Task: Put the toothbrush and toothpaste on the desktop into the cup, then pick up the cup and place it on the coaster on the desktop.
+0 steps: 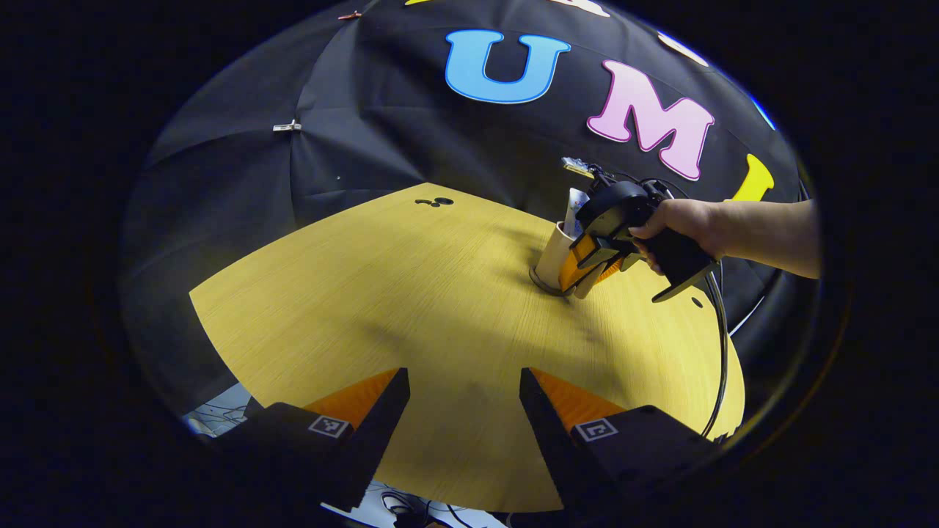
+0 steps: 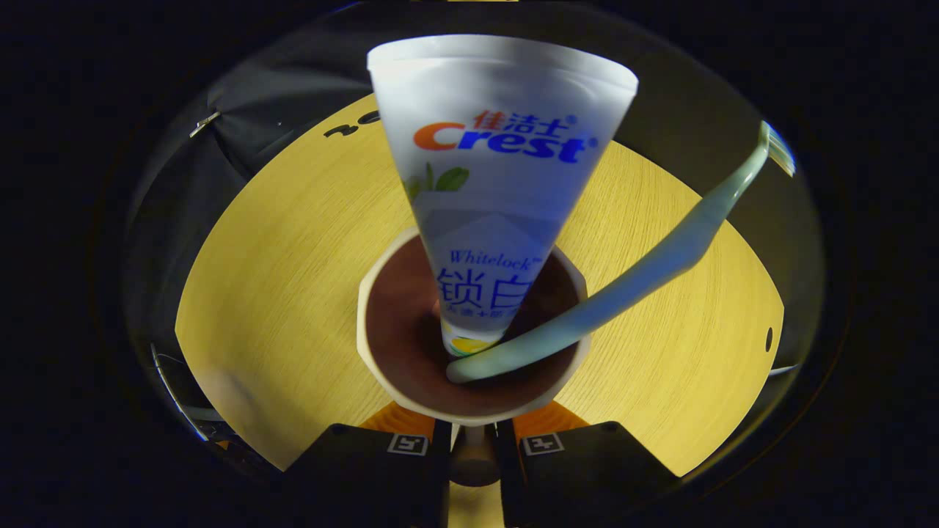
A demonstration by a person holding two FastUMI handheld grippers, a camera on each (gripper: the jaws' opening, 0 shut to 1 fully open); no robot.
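- Right claw (image 2: 473,440) is closed on the cup's (image 2: 381,293) handle for carrying; toothpaste (image 2: 499,183) and toothbrush (image 2: 645,271) stand inside.
- Left claw (image 1: 463,400) hangs open, empty, above the table (image 1: 367,293).
- In the left gripper view, the cup sits on the coaster (image 1: 544,282), far side.

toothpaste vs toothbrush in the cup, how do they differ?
The toothpaste tube is wide, flat and white, standing nearly upright. The toothbrush is thin and pale green, leaning far over the rim of the cup. Both have their lower ends inside the cup.
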